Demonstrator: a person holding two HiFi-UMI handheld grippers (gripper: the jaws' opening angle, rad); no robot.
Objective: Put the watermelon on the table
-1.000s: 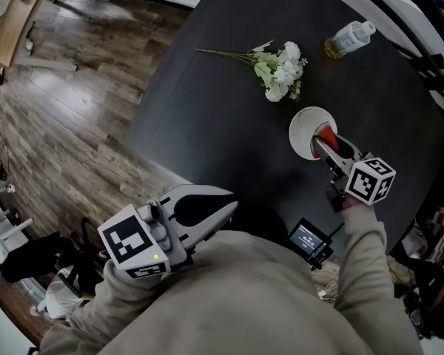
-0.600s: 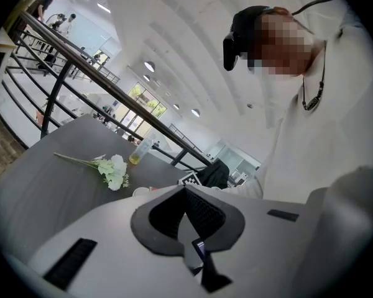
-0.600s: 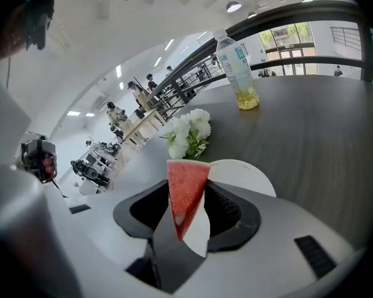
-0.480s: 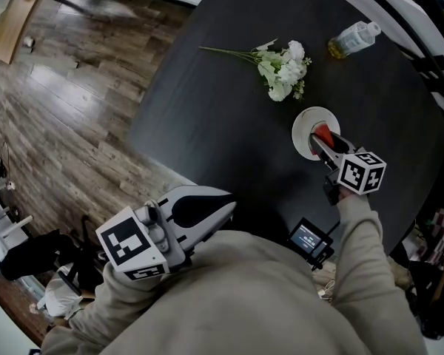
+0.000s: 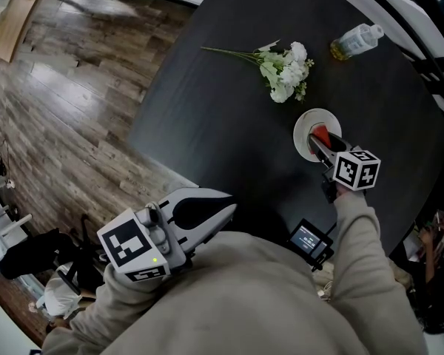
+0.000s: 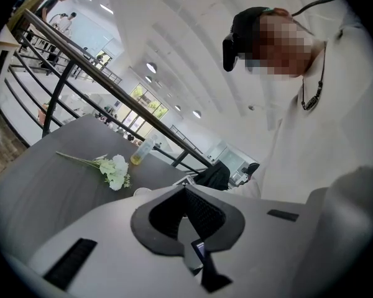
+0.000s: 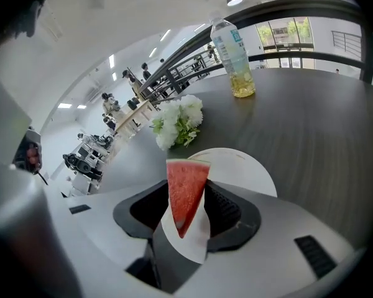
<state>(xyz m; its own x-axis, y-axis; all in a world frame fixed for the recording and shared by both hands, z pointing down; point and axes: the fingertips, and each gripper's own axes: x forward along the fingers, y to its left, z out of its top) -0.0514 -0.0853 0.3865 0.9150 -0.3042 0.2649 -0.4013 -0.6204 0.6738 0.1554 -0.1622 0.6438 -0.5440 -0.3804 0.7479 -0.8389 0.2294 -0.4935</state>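
Observation:
A red triangular watermelon slice [image 7: 186, 188] with a green rind on top stands upright between the jaws of my right gripper [image 7: 186, 210], which is shut on it. Right behind and under the slice lies a white round plate [image 7: 242, 166] on the dark table [image 7: 323, 141]. The head view shows the same slice [image 5: 320, 134] over the plate [image 5: 305, 126] at the right gripper [image 5: 323, 142]. My left gripper [image 5: 223, 200] hangs near my body off the table's edge, jaws together and holding nothing; in the left gripper view its tips [image 6: 186, 190] meet.
White flowers [image 5: 285, 71] with a long stem lie beyond the plate. A plastic bottle [image 5: 355, 41] of yellow liquid lies at the far right. A small screen device [image 5: 308, 239] sits near my chest. Wooden floor [image 5: 66, 102] runs left of the table; railings border its right.
My right gripper with the slice has drifted slightly left and farther over the plate. The left gripper has stayed where it was.

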